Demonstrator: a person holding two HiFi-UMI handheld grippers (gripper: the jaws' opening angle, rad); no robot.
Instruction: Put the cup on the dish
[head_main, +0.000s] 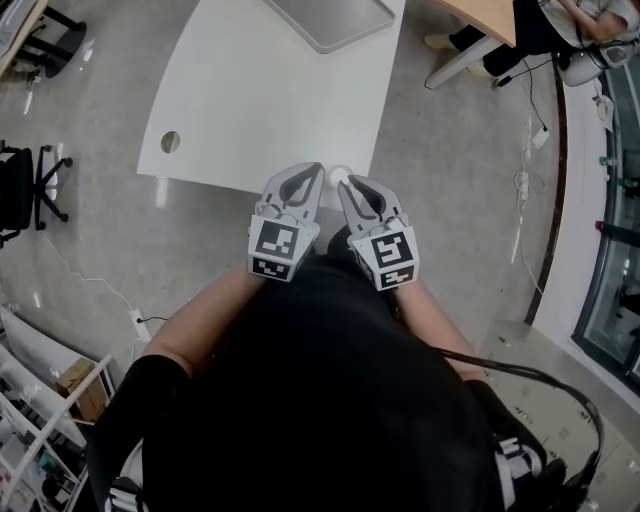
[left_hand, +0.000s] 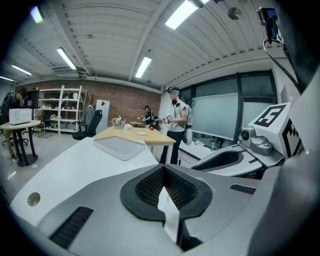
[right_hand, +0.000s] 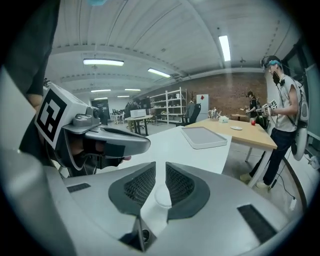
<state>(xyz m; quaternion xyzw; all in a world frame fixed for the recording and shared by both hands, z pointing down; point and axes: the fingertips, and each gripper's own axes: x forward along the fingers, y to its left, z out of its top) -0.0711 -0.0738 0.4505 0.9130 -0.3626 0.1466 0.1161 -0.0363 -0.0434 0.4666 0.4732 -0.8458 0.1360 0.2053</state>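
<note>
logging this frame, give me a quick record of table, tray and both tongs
table: white, round hole on one side
tray: grey, bare, at table's far end
left tongs: shut, empty, at table's near edge
right tongs: shut, empty, beside the left
white disc: on table by the tong tips; cup or dish unclear

The top edge cut off the grey tray (head_main: 335, 22), and the right claw (head_main: 346, 188) hid most of a small white round object (head_main: 341, 173).
</note>
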